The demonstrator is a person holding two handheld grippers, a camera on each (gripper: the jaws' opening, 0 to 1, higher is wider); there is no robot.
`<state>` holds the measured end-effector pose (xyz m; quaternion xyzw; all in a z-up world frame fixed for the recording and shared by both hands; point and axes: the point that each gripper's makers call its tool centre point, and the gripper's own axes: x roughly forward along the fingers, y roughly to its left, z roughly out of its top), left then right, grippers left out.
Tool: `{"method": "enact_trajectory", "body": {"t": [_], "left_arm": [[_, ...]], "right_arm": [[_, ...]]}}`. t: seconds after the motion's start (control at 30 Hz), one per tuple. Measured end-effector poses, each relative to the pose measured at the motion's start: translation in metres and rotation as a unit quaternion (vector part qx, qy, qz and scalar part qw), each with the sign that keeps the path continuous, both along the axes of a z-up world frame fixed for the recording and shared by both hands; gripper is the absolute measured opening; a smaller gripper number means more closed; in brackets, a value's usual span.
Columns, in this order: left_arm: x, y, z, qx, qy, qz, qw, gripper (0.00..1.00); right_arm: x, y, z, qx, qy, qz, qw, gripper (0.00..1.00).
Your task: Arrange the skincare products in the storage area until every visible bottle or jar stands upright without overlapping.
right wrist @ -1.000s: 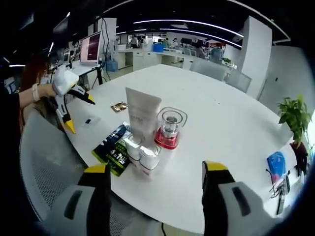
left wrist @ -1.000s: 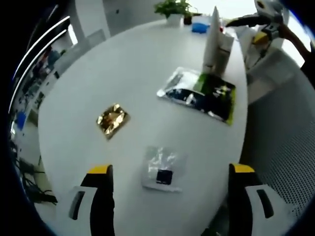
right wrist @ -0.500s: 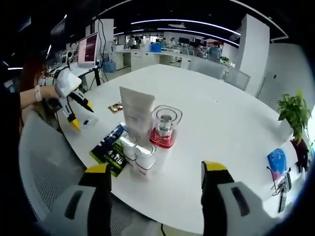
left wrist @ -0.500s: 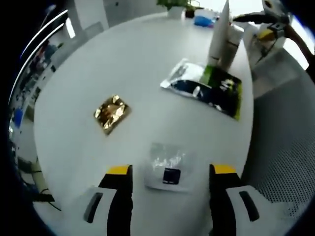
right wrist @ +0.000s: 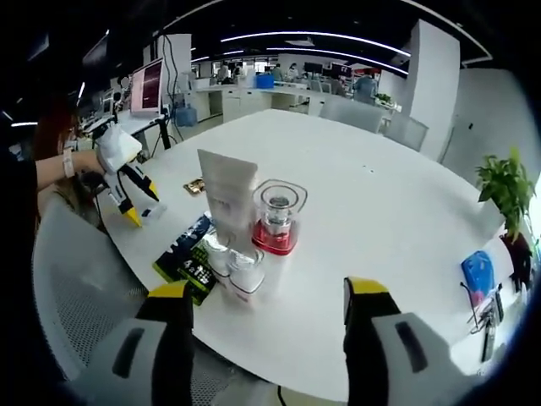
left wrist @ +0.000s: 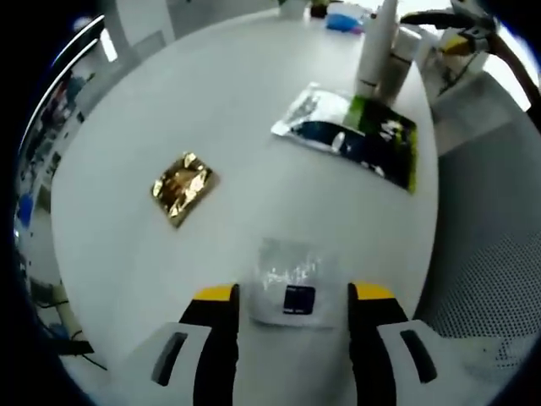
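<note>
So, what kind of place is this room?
Probably an open-plan office: a large white table, desks with a monitor behind, long ceiling lights, and a potted plant.

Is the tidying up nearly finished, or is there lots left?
Partly. Already upright: the white tube, two small jars and a clear bottle with a red base. In hand: the left gripper has its jaws on either side of a clear sachet. Left lying flat: the gold sachet and green-black packet.
</note>
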<state>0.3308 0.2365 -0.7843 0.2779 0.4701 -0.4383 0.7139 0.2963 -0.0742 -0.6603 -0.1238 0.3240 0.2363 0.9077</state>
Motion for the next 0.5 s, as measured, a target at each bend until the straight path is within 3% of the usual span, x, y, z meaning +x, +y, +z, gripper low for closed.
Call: {"method": "enact_trajectory", "body": {"t": [0.27, 0.5], "left_arm": [[-0.0004, 0.0007, -0.0001, 0.008, -0.002, 0.002, 1.0, 0.46], [-0.0011, -0.004, 0.0001, 0.012, 0.006, -0.006, 0.9999, 0.37]], "right_arm": [[0.0019, 0.0016, 0.0011, 0.005, -0.003, 0.004, 1.0, 0.74], [0.0015, 0.002, -0.0019, 0.006, -0.001, 0.005, 1.0, 0.74]]}}
